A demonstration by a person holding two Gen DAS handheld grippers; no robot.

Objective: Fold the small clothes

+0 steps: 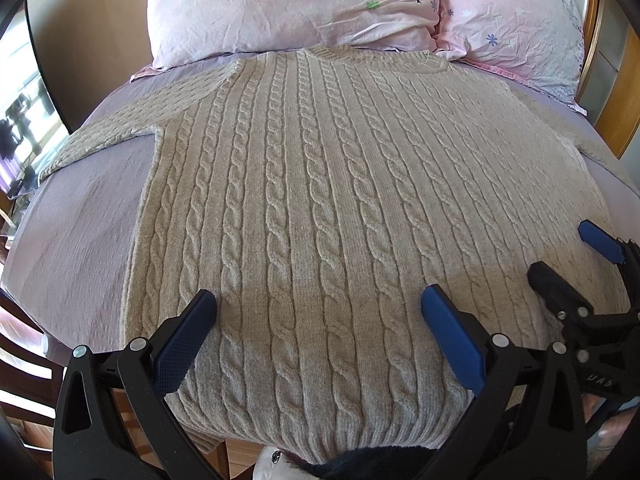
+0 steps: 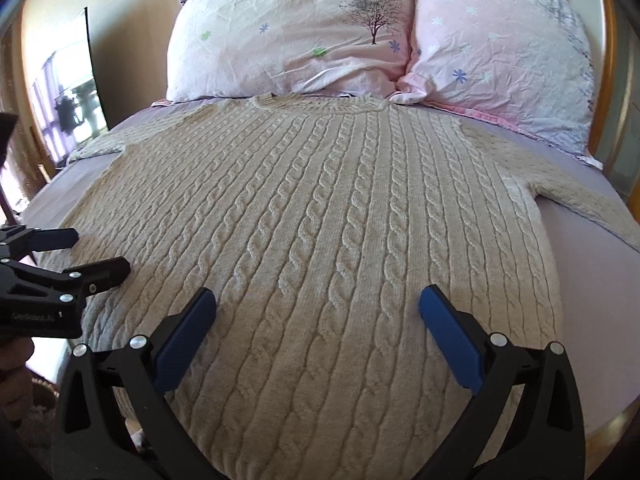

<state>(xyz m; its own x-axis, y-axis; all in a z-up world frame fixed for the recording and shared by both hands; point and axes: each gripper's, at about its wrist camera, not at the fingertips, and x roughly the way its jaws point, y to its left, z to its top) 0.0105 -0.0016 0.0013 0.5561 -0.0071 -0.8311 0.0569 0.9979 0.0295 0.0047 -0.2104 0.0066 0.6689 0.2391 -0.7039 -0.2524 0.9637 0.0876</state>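
Note:
A beige cable-knit sweater (image 1: 320, 184) lies flat, front up, on a lilac bed sheet (image 1: 80, 232), collar toward the pillows and both sleeves spread out to the sides. It also fills the right wrist view (image 2: 320, 220). My left gripper (image 1: 318, 304) is open and empty, hovering over the sweater's lower part near the hem. My right gripper (image 2: 318, 304) is open and empty over the hem further right. The right gripper also shows at the right edge of the left wrist view (image 1: 560, 248), open. The left gripper shows at the left edge of the right wrist view (image 2: 100, 252), open.
Two pink flowered pillows (image 1: 292, 8) (image 1: 516, 28) lie at the head of the bed, just past the collar. A wooden bed frame (image 1: 624, 92) runs along the right. A dark mirror or screen (image 2: 72, 96) stands against the wall on the left.

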